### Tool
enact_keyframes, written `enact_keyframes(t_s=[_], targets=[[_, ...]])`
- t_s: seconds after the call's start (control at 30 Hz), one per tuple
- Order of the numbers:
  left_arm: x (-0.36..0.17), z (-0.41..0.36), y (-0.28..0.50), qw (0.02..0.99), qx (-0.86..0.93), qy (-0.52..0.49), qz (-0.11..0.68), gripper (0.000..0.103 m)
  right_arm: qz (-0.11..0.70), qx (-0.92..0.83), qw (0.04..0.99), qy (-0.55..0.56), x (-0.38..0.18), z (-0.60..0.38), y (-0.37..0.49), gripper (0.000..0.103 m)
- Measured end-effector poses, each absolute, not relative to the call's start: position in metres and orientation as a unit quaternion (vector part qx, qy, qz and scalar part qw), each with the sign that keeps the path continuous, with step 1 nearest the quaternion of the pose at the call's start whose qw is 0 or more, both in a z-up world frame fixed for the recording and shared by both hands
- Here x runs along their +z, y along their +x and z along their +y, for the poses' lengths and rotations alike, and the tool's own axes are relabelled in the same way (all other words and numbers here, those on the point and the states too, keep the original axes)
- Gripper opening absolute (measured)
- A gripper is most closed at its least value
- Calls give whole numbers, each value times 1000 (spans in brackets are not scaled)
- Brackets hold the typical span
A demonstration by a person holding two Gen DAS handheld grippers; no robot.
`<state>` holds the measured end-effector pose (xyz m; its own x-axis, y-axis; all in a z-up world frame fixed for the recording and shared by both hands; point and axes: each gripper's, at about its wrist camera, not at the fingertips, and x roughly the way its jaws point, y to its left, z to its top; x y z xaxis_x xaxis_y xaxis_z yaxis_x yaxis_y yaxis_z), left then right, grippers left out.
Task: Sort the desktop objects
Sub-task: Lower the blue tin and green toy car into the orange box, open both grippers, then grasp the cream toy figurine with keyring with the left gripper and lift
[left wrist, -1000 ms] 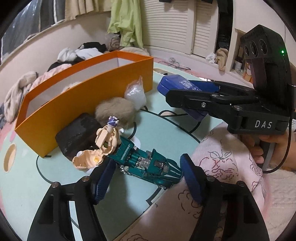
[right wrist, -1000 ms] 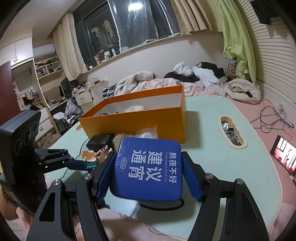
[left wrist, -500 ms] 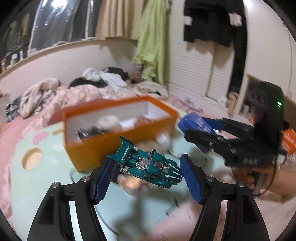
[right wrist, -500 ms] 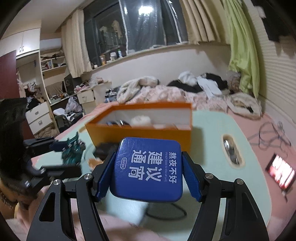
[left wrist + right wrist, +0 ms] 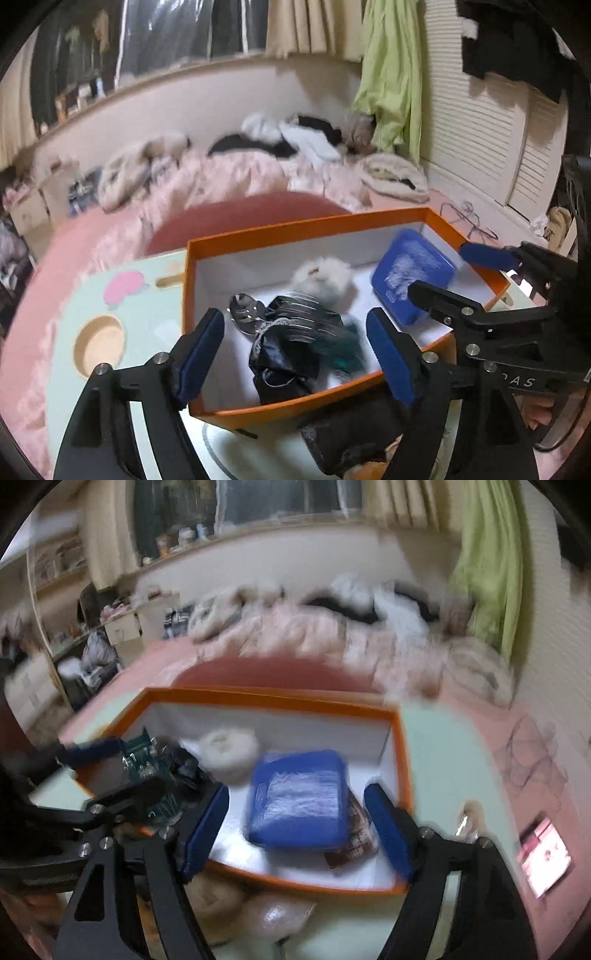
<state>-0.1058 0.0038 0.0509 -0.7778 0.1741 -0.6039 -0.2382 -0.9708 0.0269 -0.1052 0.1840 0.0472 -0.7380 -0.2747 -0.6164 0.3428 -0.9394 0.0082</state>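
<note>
Drop step over orange box (image 5: 280, 406). Left gripper (image 5: 295, 350) and right gripper (image 5: 297, 829) jaws opening, pads clear of cargo. Teal toy car (image 5: 340, 350) blurred at centre, blue tin (image 5: 299, 801) lower centre, both inside box. Next: back out, target leftovers on table (image 5: 147, 317) at frame bottom.

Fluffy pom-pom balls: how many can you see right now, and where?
2. A white pom-pom lies inside the orange box near its back wall; a tan one sits on the table in front. Others may be hidden.
</note>
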Motion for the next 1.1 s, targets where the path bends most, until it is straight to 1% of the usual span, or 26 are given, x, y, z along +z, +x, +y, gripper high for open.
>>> enact_keyframes(t_s=[0.03,0.07,0.13,0.23,0.33,0.43,0.53,0.63,0.67,0.7,0.8,0.83,0.87,0.9,1.1], targets=[[51,1,-105,115,941,-317,40,87,58,-937,159,307,46,186,-101,82],[52,-2,-104,120,940,-317,32,88,49,-937,160,305,45,189,-99,82],[55,-6,-100,116,943,-311,23,88,40,-936,163,308,46,195,-96,82],[68,-19,-87,107,952,-288,0,88,17,-951,154,269,57,206,-78,82],[74,-27,-56,111,953,-282,-8,99,-23,-957,164,236,72,219,-53,82],[64,-31,-22,105,954,-282,5,100,-40,-946,191,257,72,224,-31,82],[35,-34,0,96,944,-314,28,100,-19,-933,196,301,55,222,-7,82],[4,-38,-1,68,930,-358,42,100,6,-920,187,344,28,217,7,82],[-9,-39,-6,62,921,-382,44,102,10,-917,184,355,20,216,7,82],[-11,-39,-5,57,922,-379,46,103,13,-909,183,374,10,215,4,84],[-12,-39,-9,54,919,-388,46,103,36,-898,186,396,2,207,-4,98],[-12,-38,-8,54,919,-387,47,103,48,-897,189,397,0,203,-5,101],[-12,-38,-7,53,920,-384,46,103,69,-896,186,397,-4,198,-5,102],[-13,-40,-5,54,921,-382,44,103,72,-896,189,395,-5,197,-5,102],[-14,-42,-3,55,922,-381,43,103,69,-897,190,394,-8,200,-4,102]])
